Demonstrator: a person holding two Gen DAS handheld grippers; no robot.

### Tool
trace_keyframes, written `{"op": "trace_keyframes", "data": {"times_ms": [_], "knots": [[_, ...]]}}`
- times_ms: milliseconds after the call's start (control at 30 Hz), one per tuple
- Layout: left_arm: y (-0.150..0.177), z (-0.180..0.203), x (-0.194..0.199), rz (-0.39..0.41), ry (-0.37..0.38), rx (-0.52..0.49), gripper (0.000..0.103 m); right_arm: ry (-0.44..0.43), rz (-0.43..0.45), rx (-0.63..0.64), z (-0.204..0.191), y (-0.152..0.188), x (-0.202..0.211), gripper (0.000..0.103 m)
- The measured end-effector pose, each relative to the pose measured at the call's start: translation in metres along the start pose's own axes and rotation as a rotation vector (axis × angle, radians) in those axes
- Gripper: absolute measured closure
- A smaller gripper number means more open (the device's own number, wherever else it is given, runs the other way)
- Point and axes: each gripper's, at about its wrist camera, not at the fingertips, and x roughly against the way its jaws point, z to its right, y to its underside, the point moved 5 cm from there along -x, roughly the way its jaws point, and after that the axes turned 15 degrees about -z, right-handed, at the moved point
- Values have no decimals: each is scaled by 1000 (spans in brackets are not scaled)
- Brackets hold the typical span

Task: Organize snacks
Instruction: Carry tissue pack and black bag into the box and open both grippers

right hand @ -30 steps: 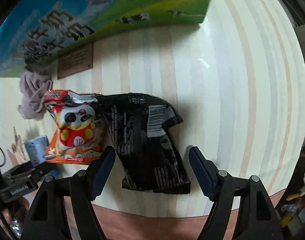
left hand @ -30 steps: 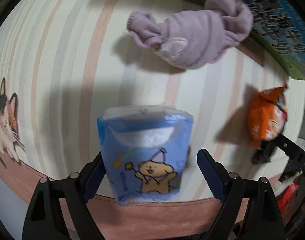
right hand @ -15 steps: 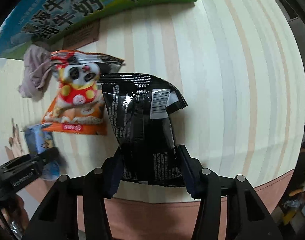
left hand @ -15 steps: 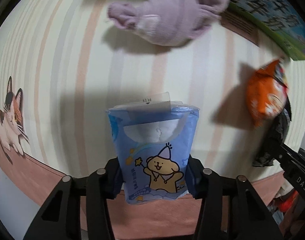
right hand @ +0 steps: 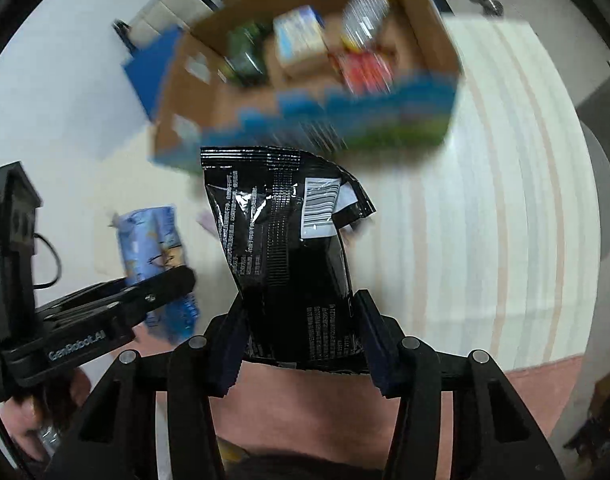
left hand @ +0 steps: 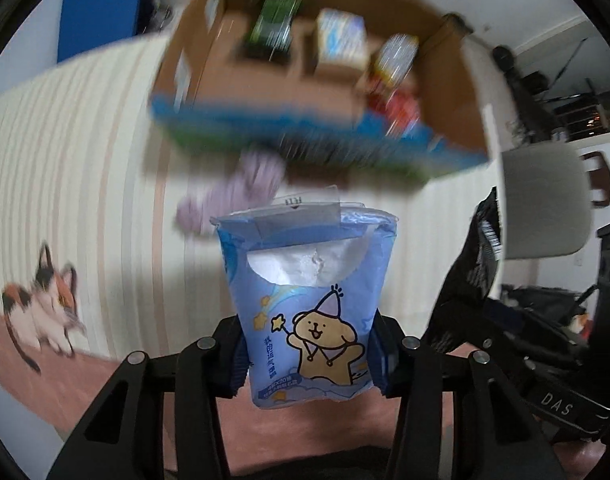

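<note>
My left gripper (left hand: 309, 356) is shut on a blue packet with a cartoon bear (left hand: 305, 300), held up off the striped tablecloth. My right gripper (right hand: 301, 344) is shut on a black snack bag (right hand: 289, 248), also lifted. Ahead of both stands an open cardboard box (left hand: 457, 92) with a blue and green printed front; several snack packs lie inside it, blurred. The same box (right hand: 193, 92) fills the top of the right wrist view. The black bag (left hand: 477, 256) shows at the right edge of the left wrist view, and the blue packet (right hand: 153, 240) at the left of the right one.
A purple sock (left hand: 241, 196) lies on the tablecloth just before the box. A printed cat (left hand: 45, 304) marks the cloth's left border. A grey chair back (left hand: 545, 200) stands off to the right, beyond the table edge.
Both grippers closed on their packets and lifted them off the table, tilting up so that the open box came into view. The orange snack bag is out of sight.
</note>
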Motion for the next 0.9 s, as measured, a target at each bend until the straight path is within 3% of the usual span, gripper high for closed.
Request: {"op": "trace_keyframes", "data": {"times_ms": [100, 233, 300, 367, 467, 667, 900], "knots": [[-36, 13, 29, 45, -7, -19, 58, -10, 51, 24, -21, -30, 29, 50], [-94, 15, 44, 71, -47, -13, 58, 3, 98, 32, -44, -101, 63, 50], [-126, 11, 44, 43, -60, 8, 58, 13, 87, 10, -44, -137, 60, 50], [-154, 3, 29, -35, -41, 26, 58, 27, 57, -13, -43, -169, 52, 50], [-184, -7, 7, -118, -50, 62, 58, 51, 4, -39, -41, -199, 40, 50], [-211, -16, -32, -237, -79, 81, 58, 106, -98, -75, -32, -233, -11, 50], [-222, -16, -75, -346, -47, 78, 58, 70, -200, -110, -27, -234, -47, 50]]}}
